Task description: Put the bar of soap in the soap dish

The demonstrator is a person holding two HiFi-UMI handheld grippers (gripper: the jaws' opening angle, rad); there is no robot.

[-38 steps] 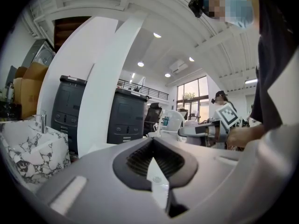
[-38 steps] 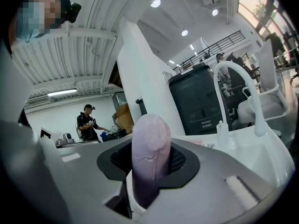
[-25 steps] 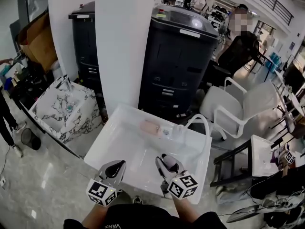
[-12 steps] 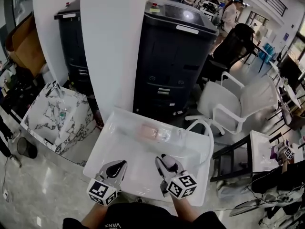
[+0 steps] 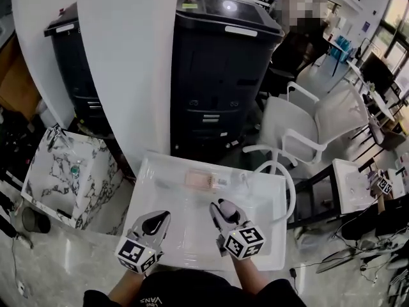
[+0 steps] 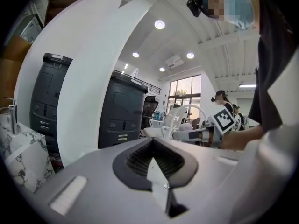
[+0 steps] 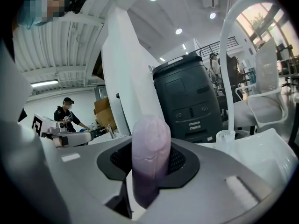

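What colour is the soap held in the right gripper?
Pale purple, close to lilac; the soap shows best in the right gripper view.

dish (image 5: 203, 181) in sink (image 5: 160, 200) (far side), chair (image 5: 319, 123) right

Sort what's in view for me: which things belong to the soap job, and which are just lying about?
Job: bar of soap, held in the right gripper; soap dish, sitting in the white basin.
Lying about: white chair; black cabinet; marbled sink.
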